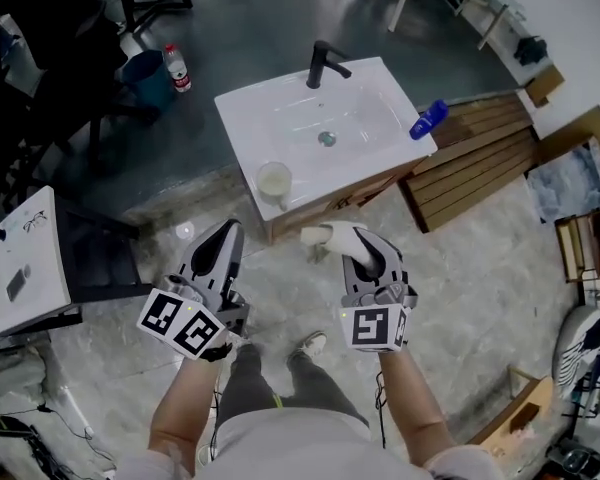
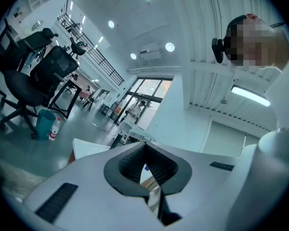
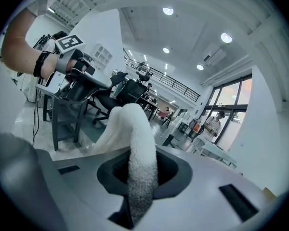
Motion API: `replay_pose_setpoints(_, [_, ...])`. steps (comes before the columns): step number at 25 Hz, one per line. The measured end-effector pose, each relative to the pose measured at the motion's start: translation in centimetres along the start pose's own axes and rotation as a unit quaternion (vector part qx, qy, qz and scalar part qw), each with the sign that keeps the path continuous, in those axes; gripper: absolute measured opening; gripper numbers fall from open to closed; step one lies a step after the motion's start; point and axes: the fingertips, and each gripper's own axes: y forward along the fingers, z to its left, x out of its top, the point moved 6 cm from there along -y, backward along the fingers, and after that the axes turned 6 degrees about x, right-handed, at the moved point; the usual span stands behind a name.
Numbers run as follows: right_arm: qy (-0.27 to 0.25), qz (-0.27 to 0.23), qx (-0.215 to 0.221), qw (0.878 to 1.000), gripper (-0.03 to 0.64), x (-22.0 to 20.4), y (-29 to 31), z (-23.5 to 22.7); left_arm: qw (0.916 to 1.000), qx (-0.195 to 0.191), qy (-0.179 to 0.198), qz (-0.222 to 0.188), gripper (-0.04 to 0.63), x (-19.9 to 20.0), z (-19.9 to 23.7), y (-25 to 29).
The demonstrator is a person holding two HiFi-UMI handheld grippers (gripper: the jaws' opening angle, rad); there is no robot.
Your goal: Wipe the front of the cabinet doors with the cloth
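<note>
Your right tool (image 1: 363, 251) and left tool (image 1: 223, 238) hover side by side before the wooden cabinet (image 1: 315, 211) under the white sink (image 1: 280, 118). The right clamps the white cloth (image 1: 332, 234), held near the cabinet front; the left's jaws meet on nothing.

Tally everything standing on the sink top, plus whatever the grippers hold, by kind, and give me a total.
Black faucet: 1
Pale round cup: 1
Blue item at the top's right edge, too small to identify: 1
White cloth, clamped in the right gripper: 1
Total: 4
</note>
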Motion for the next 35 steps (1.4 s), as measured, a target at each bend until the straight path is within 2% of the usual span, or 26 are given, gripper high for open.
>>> replay_pose_setpoints(8, [-0.014,-0.006,-0.025,1.0,0.072,3.2,-3.4,-2.1,0.9995,-0.009,0.015,-0.024,0.015,4.1,-2.2,-1.4])
replay_pose_setpoints(22, [-0.022,-0.018,-0.024,0.999,0.072,5.3,-5.5,-2.3,0.9995,-0.019,0.022,-0.008,0.015,4.7,-3.9,-1.8])
replay_pose_setpoints(35, [-0.035,-0.027,-0.035,0.998,0.072,6.6,-6.6,-2.2,0.9987,-0.03,0.03,-0.028,0.015,6.7,-4.9,-2.8])
